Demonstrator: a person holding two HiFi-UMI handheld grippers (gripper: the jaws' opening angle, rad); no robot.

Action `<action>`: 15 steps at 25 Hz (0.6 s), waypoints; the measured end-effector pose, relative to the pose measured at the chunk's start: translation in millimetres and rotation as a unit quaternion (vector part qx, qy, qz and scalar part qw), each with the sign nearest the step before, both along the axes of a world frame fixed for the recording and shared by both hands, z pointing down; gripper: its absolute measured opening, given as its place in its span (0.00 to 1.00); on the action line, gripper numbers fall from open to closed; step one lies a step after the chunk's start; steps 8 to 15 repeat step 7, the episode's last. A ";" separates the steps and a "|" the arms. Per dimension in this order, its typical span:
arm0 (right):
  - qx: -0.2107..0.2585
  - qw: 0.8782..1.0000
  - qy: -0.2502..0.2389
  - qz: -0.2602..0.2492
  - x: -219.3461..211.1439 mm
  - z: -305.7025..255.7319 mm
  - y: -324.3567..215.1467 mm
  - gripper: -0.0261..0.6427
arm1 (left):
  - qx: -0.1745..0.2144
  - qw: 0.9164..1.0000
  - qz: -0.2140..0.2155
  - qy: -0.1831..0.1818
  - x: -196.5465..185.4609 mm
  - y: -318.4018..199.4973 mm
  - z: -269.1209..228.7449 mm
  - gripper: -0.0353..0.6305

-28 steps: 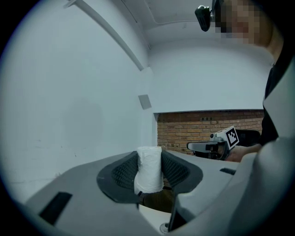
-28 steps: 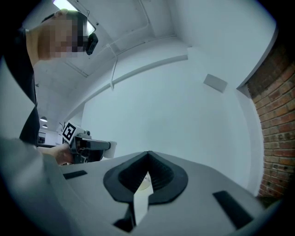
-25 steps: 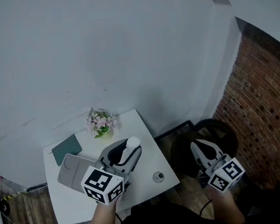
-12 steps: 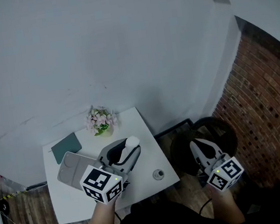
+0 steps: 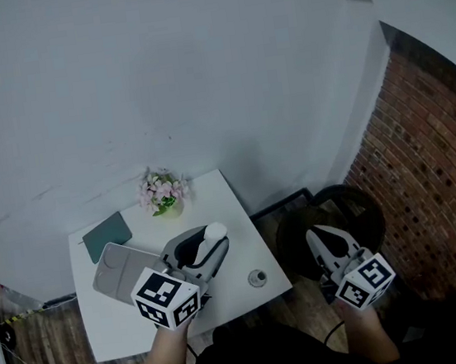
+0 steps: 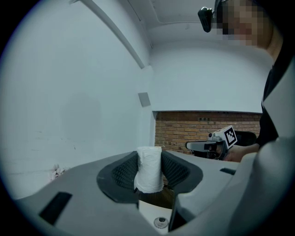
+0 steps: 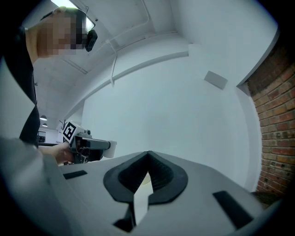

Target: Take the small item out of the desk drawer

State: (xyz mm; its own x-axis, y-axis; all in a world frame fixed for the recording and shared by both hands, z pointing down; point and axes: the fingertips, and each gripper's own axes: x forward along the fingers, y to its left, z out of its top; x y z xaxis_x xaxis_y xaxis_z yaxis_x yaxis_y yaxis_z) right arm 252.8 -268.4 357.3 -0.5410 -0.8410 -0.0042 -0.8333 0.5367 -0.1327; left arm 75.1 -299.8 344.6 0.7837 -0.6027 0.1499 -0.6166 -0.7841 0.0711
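holding the small white roll [image 6: 149, 168] over the desk [image 5: 240, 209]

my left gripper [image 5: 207, 242] pinches the small white roll upright between its pads, above the desk near its right edge. no drawer shows in any view, so i judge the item is already out. my right gripper [image 5: 323, 241] is pressed together, empty, off the desk's right edge. to finish well: lower straight onto bare top, clear of the small round piece [image 5: 257, 278] at the near right corner and the flower pot [image 5: 163, 195] at the far edge, release only once it rests.
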 end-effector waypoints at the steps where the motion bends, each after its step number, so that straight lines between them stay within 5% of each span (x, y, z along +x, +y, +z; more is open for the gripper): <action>1: -0.001 1.000 0.000 -0.001 -0.2 0.4 0.6 0.04 | -0.001 1.000 -0.001 0.000 -0.2 0.3 0.4 0.30; 15: -0.004 1.000 -0.001 -0.003 -2.1 3.8 5.2 0.04 | -0.008 1.000 0.000 0.000 -1.1 4.4 5.4 0.30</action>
